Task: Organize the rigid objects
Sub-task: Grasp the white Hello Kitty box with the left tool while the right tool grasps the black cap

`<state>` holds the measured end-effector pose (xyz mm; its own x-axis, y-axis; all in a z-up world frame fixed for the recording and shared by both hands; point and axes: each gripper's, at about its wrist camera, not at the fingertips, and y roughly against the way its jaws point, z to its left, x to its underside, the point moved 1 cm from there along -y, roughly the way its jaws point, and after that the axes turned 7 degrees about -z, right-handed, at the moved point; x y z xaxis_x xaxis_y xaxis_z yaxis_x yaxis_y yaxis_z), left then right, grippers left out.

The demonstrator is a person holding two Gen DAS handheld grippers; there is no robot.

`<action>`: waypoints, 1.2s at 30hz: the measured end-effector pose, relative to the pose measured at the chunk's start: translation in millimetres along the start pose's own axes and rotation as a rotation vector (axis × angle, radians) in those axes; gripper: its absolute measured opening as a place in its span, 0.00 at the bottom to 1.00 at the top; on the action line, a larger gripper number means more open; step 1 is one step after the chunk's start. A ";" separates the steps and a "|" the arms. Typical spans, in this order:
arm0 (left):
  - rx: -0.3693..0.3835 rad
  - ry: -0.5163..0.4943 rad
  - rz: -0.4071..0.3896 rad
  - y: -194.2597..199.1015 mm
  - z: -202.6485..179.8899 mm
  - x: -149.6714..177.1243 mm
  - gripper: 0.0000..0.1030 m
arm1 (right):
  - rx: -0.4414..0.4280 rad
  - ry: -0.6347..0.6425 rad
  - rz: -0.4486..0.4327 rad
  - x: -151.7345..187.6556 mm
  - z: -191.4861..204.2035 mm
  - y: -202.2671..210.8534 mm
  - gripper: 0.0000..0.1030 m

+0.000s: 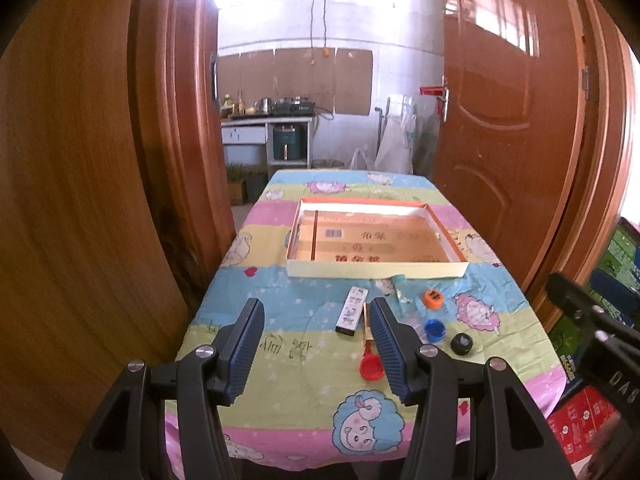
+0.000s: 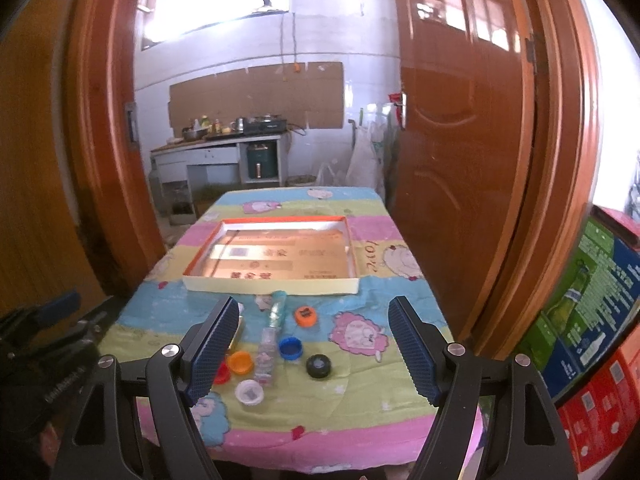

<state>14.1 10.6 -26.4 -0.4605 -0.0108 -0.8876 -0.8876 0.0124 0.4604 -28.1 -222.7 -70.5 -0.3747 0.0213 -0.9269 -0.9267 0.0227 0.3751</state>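
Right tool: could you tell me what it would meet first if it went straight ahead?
Probably the blue cap on the tablecloth, which lies roughly midway between the open right tool's fingers, with the black cap beside it; depth is uncertain.

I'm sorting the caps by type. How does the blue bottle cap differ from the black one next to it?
The blue cap lies with its hollow side up, showing a dark inside; the black cap shows a pale round patch in its middle. The blue cap sits nearer the shallow box, the black cap nearer the table's front edge. The blue cap looks slightly wider. Both are small round caps resting apart on the patterned tablecloth, untouched by either gripper.
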 end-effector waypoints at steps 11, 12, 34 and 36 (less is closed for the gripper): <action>0.044 0.000 0.101 -60.6 19.3 29.9 0.53 | -0.008 -0.019 0.126 43.8 -22.1 -50.1 0.76; 0.048 -0.005 0.109 -65.9 19.1 31.8 0.53 | -0.010 -0.012 0.138 50.4 -22.0 -56.5 0.76; 0.227 -0.194 0.336 -186.0 -12.8 55.2 0.53 | -0.036 -0.033 0.297 91.2 -32.8 -131.3 0.76; 0.230 -0.201 0.342 -191.8 -13.9 54.9 0.53 | -0.041 -0.033 0.306 92.9 -32.9 -133.6 0.76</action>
<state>158.9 -6.2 -163.2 -0.6964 0.2262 -0.6811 -0.6500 0.2035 0.7322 59.9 -256.6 -207.1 -0.6357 0.0536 -0.7701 -0.7719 -0.0303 0.6351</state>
